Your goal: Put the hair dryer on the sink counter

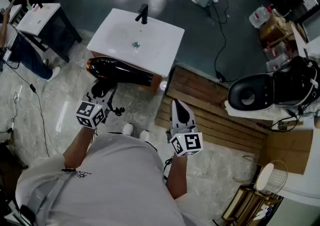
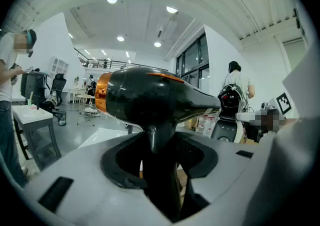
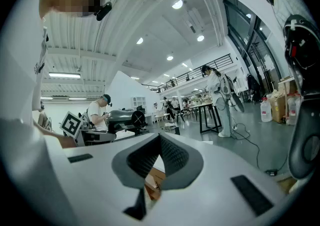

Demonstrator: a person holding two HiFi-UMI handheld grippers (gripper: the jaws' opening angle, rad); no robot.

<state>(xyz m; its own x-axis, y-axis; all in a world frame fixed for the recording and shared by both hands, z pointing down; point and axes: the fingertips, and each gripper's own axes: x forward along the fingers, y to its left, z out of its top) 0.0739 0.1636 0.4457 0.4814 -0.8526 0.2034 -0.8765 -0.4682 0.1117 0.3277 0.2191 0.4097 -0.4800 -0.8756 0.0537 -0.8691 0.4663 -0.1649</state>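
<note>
Grasping 1 hair dryer (image 1: 120, 71) by its handle, left gripper (image 1: 103, 90) hovers beside 1 sink (image 1: 155, 45); right gripper (image 1: 178, 104) closed, empty.

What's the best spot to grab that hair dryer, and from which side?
Grip the hair dryer by its handle, coming from the handle's free end with a jaw on either side. The handle is a slim, straight stem, while the barrel is wide, rounded and glossy and would likely slip. The left gripper holds it this way, with the barrel roughly level.
</note>
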